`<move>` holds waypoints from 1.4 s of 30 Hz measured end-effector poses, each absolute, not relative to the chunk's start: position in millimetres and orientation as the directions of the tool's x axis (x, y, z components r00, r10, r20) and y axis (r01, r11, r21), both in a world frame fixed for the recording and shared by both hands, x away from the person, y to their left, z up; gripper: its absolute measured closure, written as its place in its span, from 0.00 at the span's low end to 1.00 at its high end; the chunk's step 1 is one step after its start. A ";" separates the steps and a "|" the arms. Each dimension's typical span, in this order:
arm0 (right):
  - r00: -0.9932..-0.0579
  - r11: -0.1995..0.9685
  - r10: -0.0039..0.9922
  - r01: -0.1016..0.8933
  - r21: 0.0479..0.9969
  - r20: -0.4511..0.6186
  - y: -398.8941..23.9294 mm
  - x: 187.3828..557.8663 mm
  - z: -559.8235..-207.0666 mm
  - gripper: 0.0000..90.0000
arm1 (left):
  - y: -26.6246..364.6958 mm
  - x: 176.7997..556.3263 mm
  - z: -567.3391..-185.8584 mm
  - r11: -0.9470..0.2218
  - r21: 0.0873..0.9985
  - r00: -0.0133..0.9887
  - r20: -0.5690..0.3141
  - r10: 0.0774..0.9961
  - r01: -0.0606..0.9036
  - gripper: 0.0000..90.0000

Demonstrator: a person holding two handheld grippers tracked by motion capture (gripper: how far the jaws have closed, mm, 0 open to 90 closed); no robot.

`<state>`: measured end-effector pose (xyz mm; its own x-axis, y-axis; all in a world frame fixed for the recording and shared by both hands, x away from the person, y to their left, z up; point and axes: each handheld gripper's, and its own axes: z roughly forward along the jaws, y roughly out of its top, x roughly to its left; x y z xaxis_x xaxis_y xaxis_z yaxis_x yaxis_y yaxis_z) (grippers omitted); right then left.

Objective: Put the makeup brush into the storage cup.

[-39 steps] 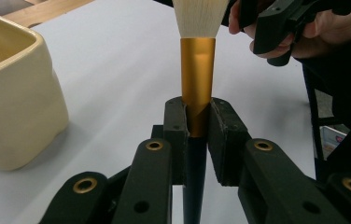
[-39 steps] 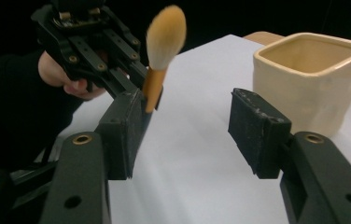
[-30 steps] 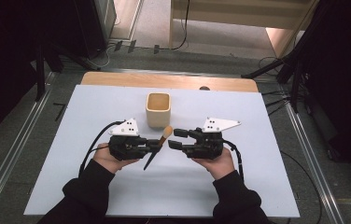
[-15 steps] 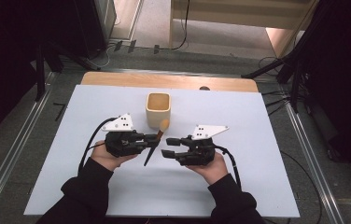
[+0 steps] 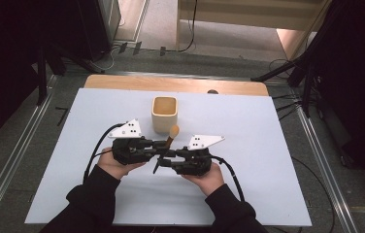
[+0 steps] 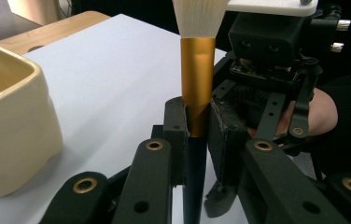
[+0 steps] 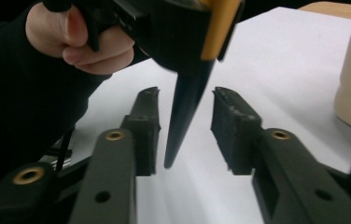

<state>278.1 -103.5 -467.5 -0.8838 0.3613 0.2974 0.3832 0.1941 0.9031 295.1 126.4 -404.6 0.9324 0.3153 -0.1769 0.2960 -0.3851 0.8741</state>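
The brush [image 6: 195, 93] is clamped at its gold ferrule and dark handle by the left hand-held gripper [image 5: 157, 145], just in front of the cream cup [image 5: 164, 113], with its bristles raised toward the cup's near wall. The brush's pointed handle end [image 7: 183, 116] is seen between the pads of the right hand-held gripper [image 5: 167, 161], whose jaws have just been closing but are parted, not touching it. Both are held above the white worktop [image 5: 268, 145], nearer the person than the cup.
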 end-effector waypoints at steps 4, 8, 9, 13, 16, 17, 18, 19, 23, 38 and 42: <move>-0.881 0.195 0.367 0.386 0.902 0.298 -103.4 279.0 -467.9 0.83 | 125.6 295.0 -406.5 -0.385 0.873 0.932 -0.181 0.314 0.299 0.88; -0.878 0.205 0.366 0.400 0.893 0.309 -104.4 280.1 -467.5 0.87 | 126.0 295.5 -408.0 -0.383 0.874 0.934 -0.187 0.306 0.300 0.88; -0.876 0.207 0.366 0.406 0.890 0.314 -105.0 280.4 -467.3 0.87 | 126.0 295.6 -408.1 -0.382 0.874 0.934 -0.189 0.304 0.301 0.87; -0.875 0.225 0.366 0.414 0.882 0.318 -104.7 280.7 -465.9 0.88 | 126.5 296.6 -408.1 -0.393 0.867 0.936 -0.202 0.289 0.308 0.86; -0.876 0.244 0.379 0.407 0.880 0.299 -104.5 280.2 -463.6 0.88 | 126.7 296.4 -406.2 -0.425 0.856 0.942 -0.190 0.276 0.296 0.69; -0.874 0.246 0.384 0.406 0.880 0.296 -104.9 280.2 -462.6 0.88 | 127.2 295.7 -404.9 -0.433 0.855 0.945 -0.177 0.276 0.286 0.66; -0.873 0.256 0.389 0.408 0.876 0.294 -105.4 280.3 -461.6 0.88 | 127.8 295.3 -403.5 -0.433 0.858 0.947 -0.166 0.277 0.277 0.63; -0.874 0.274 0.396 0.405 0.873 0.281 -105.8 280.3 -460.7 0.88 | 128.1 295.3 -402.7 -0.433 0.859 0.947 -0.162 0.277 0.274 0.61; -0.883 0.334 0.398 0.391 0.858 0.247 -102.5 278.4 -460.3 0.88 | 128.8 295.9 -400.1 -0.445 0.856 0.950 -0.151 0.275 0.265 0.60; -0.898 0.374 0.373 0.377 0.848 0.234 -90.4 275.7 -461.1 0.88 | 126.0 296.5 -403.0 -0.477 0.836 0.951 -0.154 0.269 0.270 0.73; -0.897 0.378 0.371 0.382 0.843 0.240 -89.5 275.4 -461.0 0.88 | 125.5 296.1 -404.0 -0.488 0.830 0.952 -0.157 0.263 0.271 0.78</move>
